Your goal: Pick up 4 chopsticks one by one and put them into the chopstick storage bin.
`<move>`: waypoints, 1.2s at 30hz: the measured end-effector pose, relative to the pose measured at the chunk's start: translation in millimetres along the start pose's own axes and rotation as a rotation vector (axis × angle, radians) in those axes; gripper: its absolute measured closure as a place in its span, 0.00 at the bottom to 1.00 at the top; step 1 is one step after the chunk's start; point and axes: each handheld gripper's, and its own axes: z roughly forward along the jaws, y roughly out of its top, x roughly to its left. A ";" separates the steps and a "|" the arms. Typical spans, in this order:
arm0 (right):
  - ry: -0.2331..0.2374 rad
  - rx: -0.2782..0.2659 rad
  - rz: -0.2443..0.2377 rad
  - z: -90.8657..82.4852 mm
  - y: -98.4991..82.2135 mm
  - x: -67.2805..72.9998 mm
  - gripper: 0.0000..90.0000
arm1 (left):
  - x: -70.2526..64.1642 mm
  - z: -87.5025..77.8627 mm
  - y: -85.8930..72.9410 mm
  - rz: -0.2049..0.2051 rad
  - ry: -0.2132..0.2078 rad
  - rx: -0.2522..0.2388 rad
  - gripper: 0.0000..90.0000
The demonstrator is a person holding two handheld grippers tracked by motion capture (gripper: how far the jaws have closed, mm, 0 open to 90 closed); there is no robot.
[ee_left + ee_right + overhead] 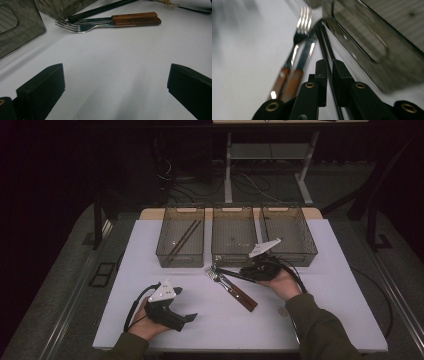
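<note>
Right gripper (329,75) clamped on black chopsticks (325,50), running forward between fingers (321,75); fork (298,42), knife (305,53) just beside. Left gripper (116,82) fingers wide apart, nothing between.

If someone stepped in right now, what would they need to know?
Right gripper: jaws shut on a black chopstick beside the fork and knife on the table.
Left gripper: open, holding nothing.
Done: two chopsticks lie in the left bin.
Left: bin the held chopstick, probably with the others; then fork and knife. Middle bin and right bin look empty.
</note>
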 end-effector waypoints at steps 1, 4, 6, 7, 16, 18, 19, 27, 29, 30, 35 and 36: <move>-0.007 0.002 -0.001 -4.0 -4.7 -1.9 0.91 | 0.1 0.0 0.0 0.000 -0.001 0.001 0.00; -0.006 0.001 -0.005 -14.3 -19.2 -7.3 0.90 | 0.4 0.5 0.0 -0.003 0.000 0.003 0.00; -0.014 0.020 -0.013 -18.0 -25.1 -9.5 0.88 | 0.7 0.7 -0.2 0.002 0.000 0.007 0.00; -0.015 0.020 -0.014 -19.2 -27.4 -10.0 0.88 | 0.7 0.8 -0.1 0.002 0.001 0.008 0.00; -0.028 0.029 -0.017 -7.8 -29.3 -15.7 0.87 | 0.4 1.4 -0.3 0.002 -0.003 0.006 0.00; -0.034 0.028 -0.007 -5.6 -29.8 -18.8 0.87 | 0.4 1.6 -0.4 0.003 -0.005 0.008 0.00; -0.036 0.030 -0.008 -4.4 -30.2 -20.5 0.87 | 0.4 1.6 -0.3 0.003 -0.005 0.007 0.00; -0.027 0.046 -0.032 1.8 -33.5 -24.1 0.89 | 0.1 2.0 -0.3 0.006 -0.009 0.011 0.00; -0.027 0.046 -0.040 1.7 -33.7 -24.3 0.91 | 0.2 2.1 -0.3 0.009 -0.011 0.013 0.00; -0.026 0.045 -0.045 1.7 -33.9 -24.5 0.92 | 0.2 2.2 -0.3 0.009 -0.011 0.013 0.00; -0.011 0.044 -0.076 1.4 -34.2 -25.9 0.94 | 0.3 2.4 -0.4 0.010 -0.011 0.016 0.00; -0.009 0.045 -0.081 1.2 -34.2 -26.0 0.94 | 0.3 2.4 -0.4 0.009 -0.011 0.016 0.00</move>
